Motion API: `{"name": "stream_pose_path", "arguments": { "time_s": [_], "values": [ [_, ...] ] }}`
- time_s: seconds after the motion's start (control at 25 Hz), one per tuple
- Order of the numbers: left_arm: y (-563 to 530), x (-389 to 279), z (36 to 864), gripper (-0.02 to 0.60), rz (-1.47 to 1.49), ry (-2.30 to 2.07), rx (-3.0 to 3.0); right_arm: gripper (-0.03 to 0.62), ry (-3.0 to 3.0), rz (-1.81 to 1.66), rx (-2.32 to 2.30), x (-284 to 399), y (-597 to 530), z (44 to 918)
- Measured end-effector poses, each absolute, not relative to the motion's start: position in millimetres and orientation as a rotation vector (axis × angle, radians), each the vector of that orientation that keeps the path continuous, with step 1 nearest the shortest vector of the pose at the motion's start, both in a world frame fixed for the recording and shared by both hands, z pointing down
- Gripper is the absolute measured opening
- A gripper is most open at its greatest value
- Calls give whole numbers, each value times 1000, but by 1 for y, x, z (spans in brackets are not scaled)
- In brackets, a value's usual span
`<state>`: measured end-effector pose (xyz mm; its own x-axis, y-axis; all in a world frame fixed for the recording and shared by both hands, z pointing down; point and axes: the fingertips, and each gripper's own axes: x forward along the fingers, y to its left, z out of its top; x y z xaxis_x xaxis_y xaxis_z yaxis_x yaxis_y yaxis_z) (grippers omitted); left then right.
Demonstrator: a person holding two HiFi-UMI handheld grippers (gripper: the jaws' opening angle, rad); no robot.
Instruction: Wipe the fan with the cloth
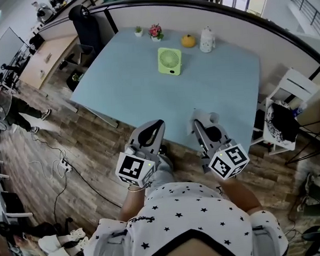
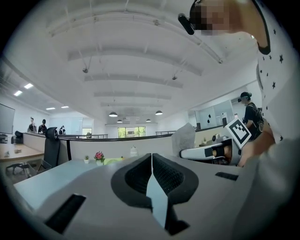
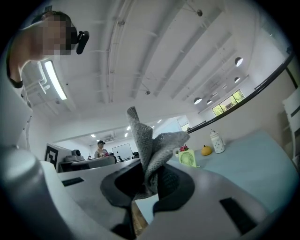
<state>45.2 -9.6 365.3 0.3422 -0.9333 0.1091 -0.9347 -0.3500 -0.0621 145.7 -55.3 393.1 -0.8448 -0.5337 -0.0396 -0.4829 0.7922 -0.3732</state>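
A small light-green fan (image 1: 169, 61) stands upright near the far side of the pale blue table (image 1: 148, 98); it also shows in the right gripper view as the fan (image 3: 188, 158). A grey cloth (image 3: 150, 150) sticks up from my right gripper (image 3: 149, 183), which is shut on it; in the head view the cloth (image 1: 205, 116) shows at the tip of the right gripper (image 1: 198, 124), held over the table's near edge. My left gripper (image 1: 158, 123) hangs just off the near edge, jaws shut on nothing (image 2: 151, 169). Both are well short of the fan.
Behind the fan stand a tiny potted plant (image 1: 138, 31), a flower pot (image 1: 155, 32), an orange round object (image 1: 188, 41) and a white jar (image 1: 207, 40). A black office chair (image 1: 88, 28) is at the far left corner, a white chair (image 1: 287, 104) at the right. Cables lie on the wooden floor (image 1: 66, 167).
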Motion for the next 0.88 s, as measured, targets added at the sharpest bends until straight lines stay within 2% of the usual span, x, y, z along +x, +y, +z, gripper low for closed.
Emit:
{"name": "stream_pose_path", "arguments": {
  "time_s": [0.88],
  "values": [
    [-167,-106,368,31,117,-1603,2657,41,2789,-540,-1131,8,-201,401]
  ]
}}
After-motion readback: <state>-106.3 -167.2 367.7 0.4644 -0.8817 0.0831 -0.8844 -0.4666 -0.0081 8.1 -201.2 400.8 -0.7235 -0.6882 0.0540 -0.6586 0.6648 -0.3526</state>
